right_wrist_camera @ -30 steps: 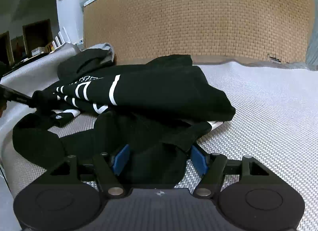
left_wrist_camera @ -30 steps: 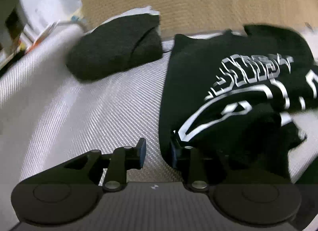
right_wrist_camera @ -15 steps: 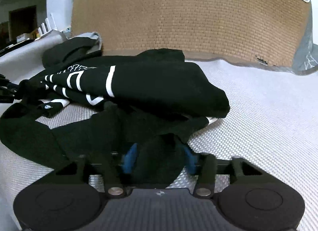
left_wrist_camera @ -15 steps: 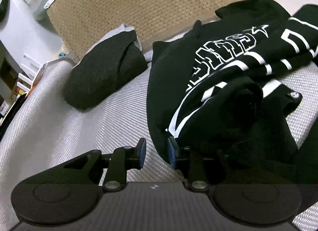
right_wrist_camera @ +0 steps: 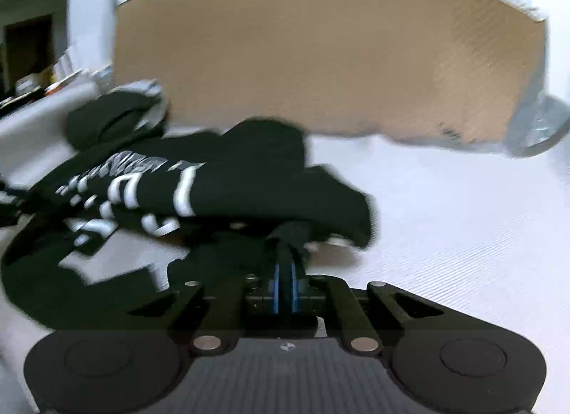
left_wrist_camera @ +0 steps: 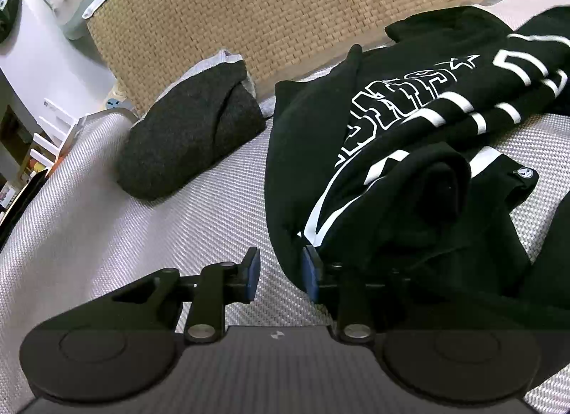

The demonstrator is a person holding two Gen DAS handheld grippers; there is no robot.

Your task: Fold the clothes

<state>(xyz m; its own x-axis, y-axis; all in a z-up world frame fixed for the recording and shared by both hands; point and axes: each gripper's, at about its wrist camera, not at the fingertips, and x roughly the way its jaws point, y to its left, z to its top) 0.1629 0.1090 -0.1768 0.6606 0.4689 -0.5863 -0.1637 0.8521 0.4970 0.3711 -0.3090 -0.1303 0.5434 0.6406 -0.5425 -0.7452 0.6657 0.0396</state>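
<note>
Both tongs sit at the bottom of their own views, black with blue pads. Right gripper (right_wrist_camera: 284, 287), bottom centre of the blurred right wrist view, has its pads pressed almost together, pinching a narrow fold of the black sweatshirt (right_wrist_camera: 228, 182). Left gripper (left_wrist_camera: 279, 275), bottom centre of the left wrist view, stands partly spread with a clear gap between its pads; only bare cover shows in that gap. Its right pad (left_wrist_camera: 309, 273) lies against the near edge of the black cloth, while the left pad touches nothing.

Largest in both views is the pale woven bed cover (left_wrist_camera: 178, 236), filling the lower and middle frame. Behind it, across the top, rises a tan wicker headboard (left_wrist_camera: 285, 4).

On the cover, the black sweatshirt with white lettering and stripes lies bunched, filling the right half of the left view and the centre left of the right view. One sleeve cuff with a small round badge (left_wrist_camera: 522, 173) rests at the right edge.

A smaller folded dark grey garment (left_wrist_camera: 188, 139) lies centre left, against the headboard, apart from the sweatshirt.
</note>
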